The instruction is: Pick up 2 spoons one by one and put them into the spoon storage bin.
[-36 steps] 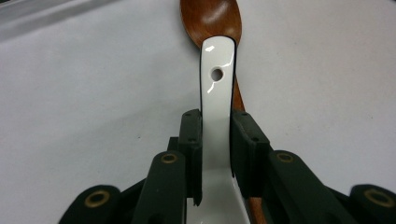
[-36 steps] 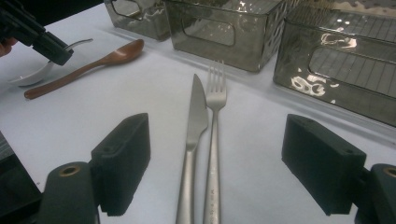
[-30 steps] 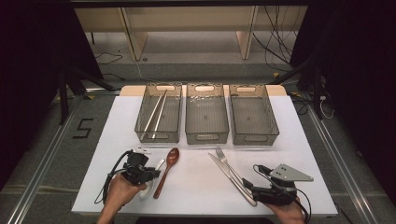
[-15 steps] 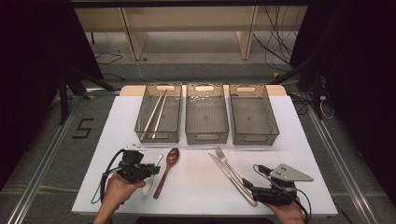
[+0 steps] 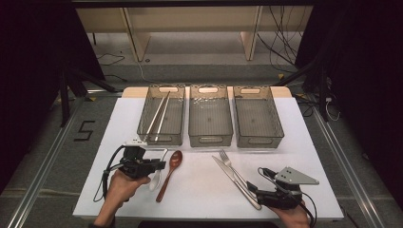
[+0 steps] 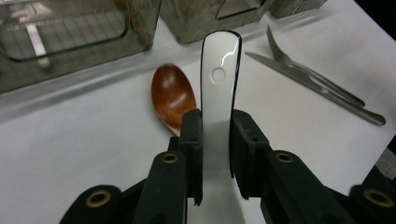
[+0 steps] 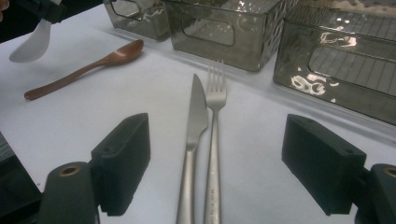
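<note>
Standing across the far side of the white bench (image 5: 204, 190) are three clear smoky bins: the left bin (image 5: 161, 116) with a pair of chopsticks (image 5: 158, 115) lying in it, the middle bin (image 5: 210, 116) and the right bin (image 5: 258, 116). Nearer the person lie a brown wooden spoon (image 5: 170, 174) and, toward the right, a steel knife (image 5: 236, 183) with a steel fork (image 5: 227, 161) just beside it. The right gripper (image 7: 224, 168) rests with its jaws wide apart, straddling the knife and fork handles without touching them. The left gripper (image 6: 217, 140) is clamped on the handle of a white soup spoon (image 6: 218, 74), held just beside the wooden spoon and seemingly clear of the bench, bowl end toward the hand. Glossy and hard, the white spoon looks like ceramic or melamine: stiff, fairly light, probably slippery against the pads and liable to chip if dropped. The flat-sided handle near the middle, where the pads (image 6: 192, 135) now press, seems the safest hold, since the curved bowl would likely twist out.
</note>
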`<state>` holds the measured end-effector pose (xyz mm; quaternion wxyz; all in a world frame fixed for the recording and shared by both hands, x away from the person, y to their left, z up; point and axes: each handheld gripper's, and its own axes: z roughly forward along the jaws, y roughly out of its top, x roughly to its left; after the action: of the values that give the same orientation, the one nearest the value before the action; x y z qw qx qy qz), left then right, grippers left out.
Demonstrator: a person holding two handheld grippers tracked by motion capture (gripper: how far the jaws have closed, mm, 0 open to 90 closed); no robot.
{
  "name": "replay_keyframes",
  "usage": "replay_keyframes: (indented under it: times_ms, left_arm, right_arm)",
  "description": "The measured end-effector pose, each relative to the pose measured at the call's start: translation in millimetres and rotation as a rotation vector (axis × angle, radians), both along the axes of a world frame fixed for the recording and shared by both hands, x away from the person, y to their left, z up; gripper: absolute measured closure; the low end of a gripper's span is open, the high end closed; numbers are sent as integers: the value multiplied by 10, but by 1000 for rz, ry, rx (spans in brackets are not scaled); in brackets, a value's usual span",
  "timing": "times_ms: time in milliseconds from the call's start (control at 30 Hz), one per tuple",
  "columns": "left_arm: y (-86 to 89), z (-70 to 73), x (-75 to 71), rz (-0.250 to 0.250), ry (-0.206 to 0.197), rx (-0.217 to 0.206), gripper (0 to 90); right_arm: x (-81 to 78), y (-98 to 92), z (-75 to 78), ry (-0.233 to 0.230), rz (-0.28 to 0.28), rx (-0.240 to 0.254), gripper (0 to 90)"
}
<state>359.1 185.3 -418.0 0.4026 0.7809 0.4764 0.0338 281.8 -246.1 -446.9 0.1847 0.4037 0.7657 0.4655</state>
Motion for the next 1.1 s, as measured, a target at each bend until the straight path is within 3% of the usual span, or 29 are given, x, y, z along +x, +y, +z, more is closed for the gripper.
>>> replay_keyframes:
  times_ms: [333, 867, 1100]
  left_arm:
    - [-126, 223, 168, -5, -52, -34, 753]
    - [-466, 524, 614, -38, -105, -69, 753]
    - [-662, 564, 780, -61, -124, -53, 754]
  right_arm:
    - [0, -4, -1, 4, -1, 5, 245]
    - [2, -3, 2, 5, 3, 9, 245]
    - [1, -4, 4, 4, 3, 10, 245]
